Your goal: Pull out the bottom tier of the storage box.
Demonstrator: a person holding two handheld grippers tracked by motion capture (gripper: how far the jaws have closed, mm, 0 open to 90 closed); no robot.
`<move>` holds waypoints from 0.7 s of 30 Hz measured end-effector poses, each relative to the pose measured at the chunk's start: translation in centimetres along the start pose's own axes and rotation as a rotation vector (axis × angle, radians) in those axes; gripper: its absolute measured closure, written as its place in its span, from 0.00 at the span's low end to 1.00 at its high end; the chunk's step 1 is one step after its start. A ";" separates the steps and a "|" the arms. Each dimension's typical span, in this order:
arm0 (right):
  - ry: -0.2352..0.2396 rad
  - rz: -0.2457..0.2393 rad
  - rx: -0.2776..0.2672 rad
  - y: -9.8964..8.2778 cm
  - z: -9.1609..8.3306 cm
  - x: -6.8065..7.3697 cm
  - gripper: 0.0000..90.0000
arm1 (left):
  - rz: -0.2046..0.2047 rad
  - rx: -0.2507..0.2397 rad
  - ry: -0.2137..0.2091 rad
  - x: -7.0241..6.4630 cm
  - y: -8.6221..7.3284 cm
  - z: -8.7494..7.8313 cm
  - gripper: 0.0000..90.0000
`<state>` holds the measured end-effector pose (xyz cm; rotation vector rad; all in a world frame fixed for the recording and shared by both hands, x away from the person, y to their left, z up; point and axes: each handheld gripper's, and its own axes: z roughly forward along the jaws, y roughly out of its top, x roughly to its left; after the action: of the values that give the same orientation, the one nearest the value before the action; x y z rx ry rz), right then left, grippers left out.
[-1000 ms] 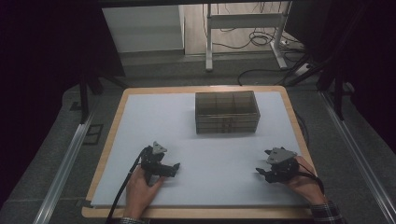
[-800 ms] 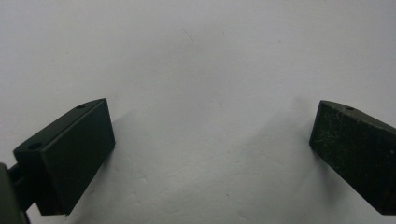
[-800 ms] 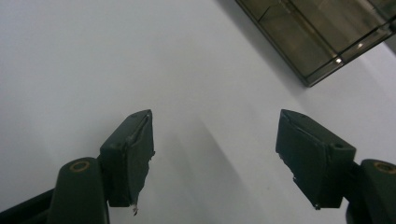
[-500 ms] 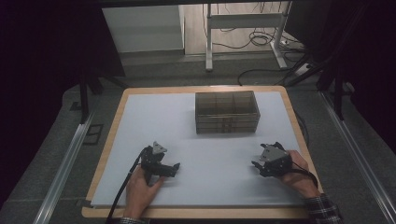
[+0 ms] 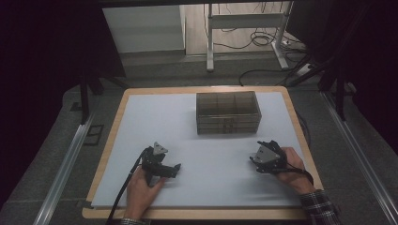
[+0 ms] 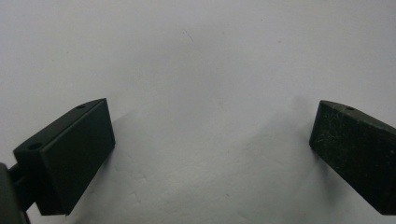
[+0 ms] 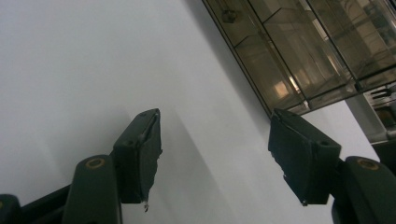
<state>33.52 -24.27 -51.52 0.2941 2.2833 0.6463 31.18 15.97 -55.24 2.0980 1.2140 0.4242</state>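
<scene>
Box (image 5: 228, 112), translucent, rectangular, compartmented.

Smoky translucent plastic compartment box (image 5: 228, 111): glossy, smooth walls w/ reflections. White table sheet (image 5: 197, 140): matt, smooth, faint scuffs. Pale wooden table edge (image 5: 112, 131): satin. Black plastic jaw pads of left gripper (image 6: 212, 158) & right gripper (image 7: 215, 154): matt, lightly scratched. Checked cloth sleeve (image 5: 319, 206).

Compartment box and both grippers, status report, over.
Left gripper open, empty, low over the white mat. Right gripper open, empty, jaws just been closing, aimed toward the box. Compartment box untouched at the far side. Nothing in between.
</scene>
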 end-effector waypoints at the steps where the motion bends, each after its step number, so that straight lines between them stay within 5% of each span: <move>1: -0.007 -0.009 0.001 0.1 0.1 0.0 0.39 | 0.000 0.000 0.000 0.0 0.0 0.0 0.00; 11: -0.090 -0.130 0.022 1.2 1.6 0.5 0.46 | 0.000 0.000 0.000 0.0 0.0 0.0 0.00; 21: -0.140 -0.190 0.035 1.9 2.9 0.9 0.50 | 0.000 0.000 0.000 0.0 0.0 0.0 0.00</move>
<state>34.97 -21.28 -52.81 0.1323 2.1578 0.4746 31.18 15.98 -55.24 2.0980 1.2138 0.4239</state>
